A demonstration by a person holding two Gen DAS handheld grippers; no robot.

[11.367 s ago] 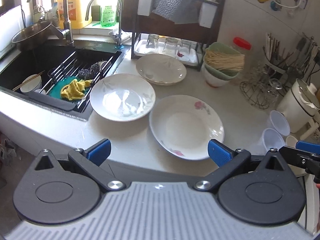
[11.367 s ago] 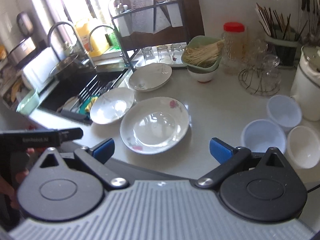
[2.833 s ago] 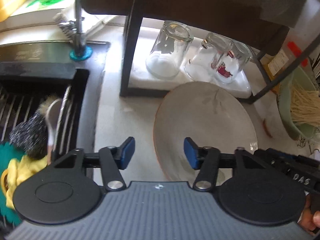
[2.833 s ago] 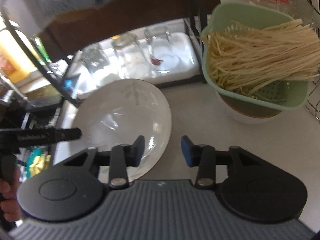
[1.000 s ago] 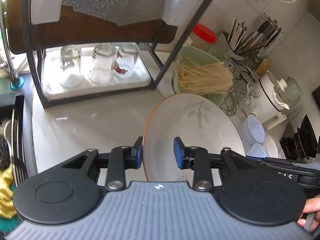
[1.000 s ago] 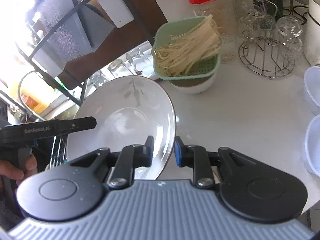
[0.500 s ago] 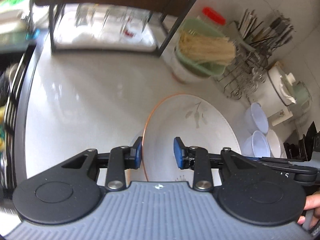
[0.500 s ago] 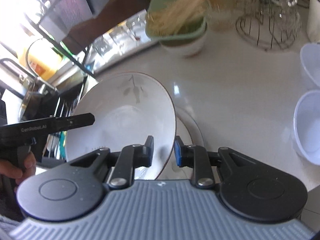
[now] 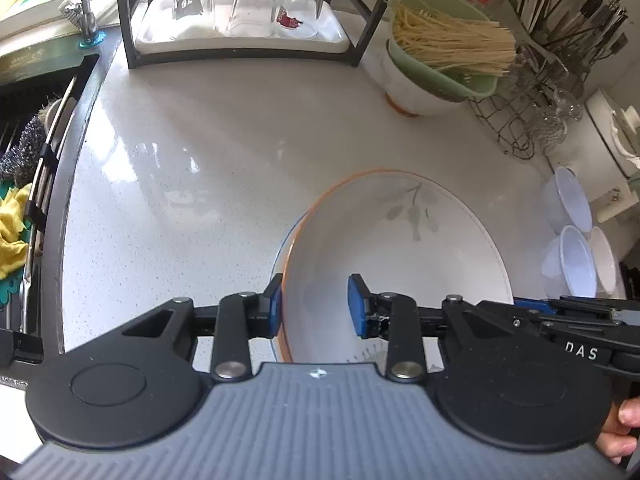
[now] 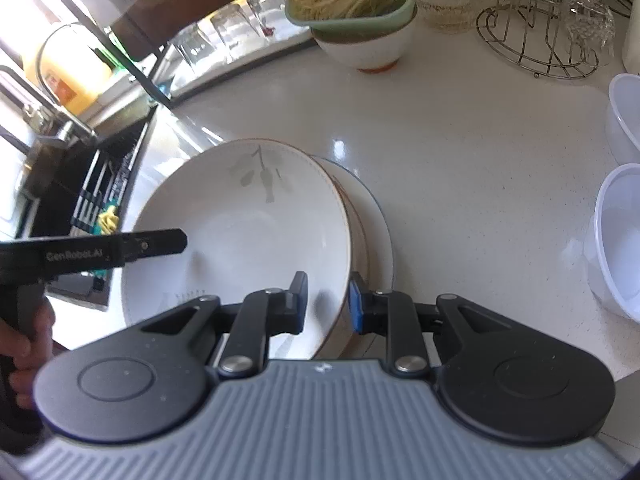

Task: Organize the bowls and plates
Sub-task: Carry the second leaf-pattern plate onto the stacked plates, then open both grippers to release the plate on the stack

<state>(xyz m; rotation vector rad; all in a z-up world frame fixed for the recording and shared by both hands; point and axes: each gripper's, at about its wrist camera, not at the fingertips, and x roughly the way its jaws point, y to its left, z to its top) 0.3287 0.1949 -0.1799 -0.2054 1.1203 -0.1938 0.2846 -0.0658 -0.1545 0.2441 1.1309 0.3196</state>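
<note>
Two grippers frame one white speckled stone countertop [image 9: 192, 168], which fills most of both views. At the centre of it sits a stack of white ceramic plates: the top one, a deep white plate with a grey leaf sprig and an orange-brown rim [image 9: 400, 248], rests on a second orange-rimmed plate [image 10: 358, 236], and a wider, flatter white plate with a bluish edge [image 10: 380, 220] lies at the bottom.

At 12 o'clock in the left wrist view stands a dark metal rack [image 9: 244, 58] with three upturned clear glasses [image 9: 252, 0] on its white tray. At 1 o'clock a pale green colander of dry noodles [image 9: 448, 40] sits in a white bowl [image 9: 408, 88]. At 3 o'clock three small white bowls [image 9: 576, 248] cluster near the counter edge.

The left gripper [image 9: 316, 304] straddles the top plate's left rim, its blue pads parted with a clear gap at the inner pad. The right gripper [image 10: 328, 304] straddles the right rim, its pads likewise slightly apart and not pinching.
</note>
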